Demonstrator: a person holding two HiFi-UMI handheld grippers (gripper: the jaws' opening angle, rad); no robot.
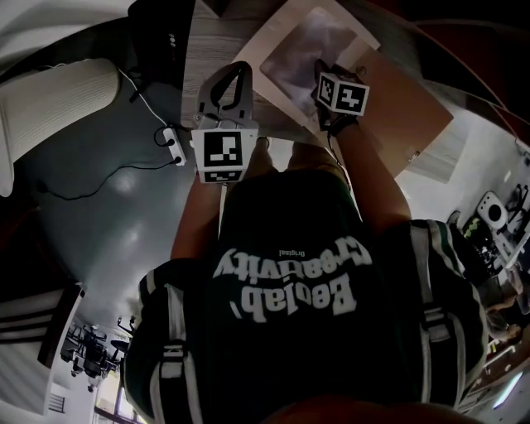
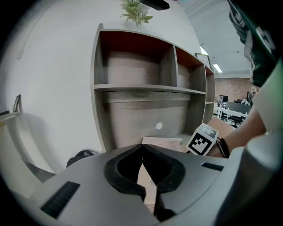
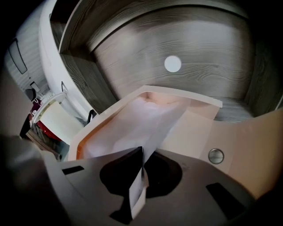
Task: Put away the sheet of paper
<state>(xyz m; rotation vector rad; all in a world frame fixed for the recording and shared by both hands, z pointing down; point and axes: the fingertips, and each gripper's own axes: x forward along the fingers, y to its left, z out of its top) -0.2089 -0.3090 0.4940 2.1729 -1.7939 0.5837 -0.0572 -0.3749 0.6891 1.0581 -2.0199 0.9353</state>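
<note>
A white sheet of paper [image 3: 132,128] lies partly inside an open beige folder [image 3: 194,132] on the wooden desk. My right gripper [image 3: 141,152] is shut on the sheet's near edge, which stands pinched between the pads. From the head view, that gripper [image 1: 321,68] reaches over the sheet [image 1: 302,50] and the folder [image 1: 389,103]. Left of the folder, my left gripper [image 1: 241,68] hovers at the desk's edge, shut with nothing in it. In the left gripper view its jaws [image 2: 142,148] meet, and the folder [image 2: 161,142] shows beyond them.
A wooden shelf unit [image 2: 146,88] with open compartments stands behind the desk, a plant [image 2: 135,11] on top. The back panel has a white round cap [image 3: 172,64]. A white chair [image 1: 50,99] and a power strip [image 1: 172,142] on the floor are at the left.
</note>
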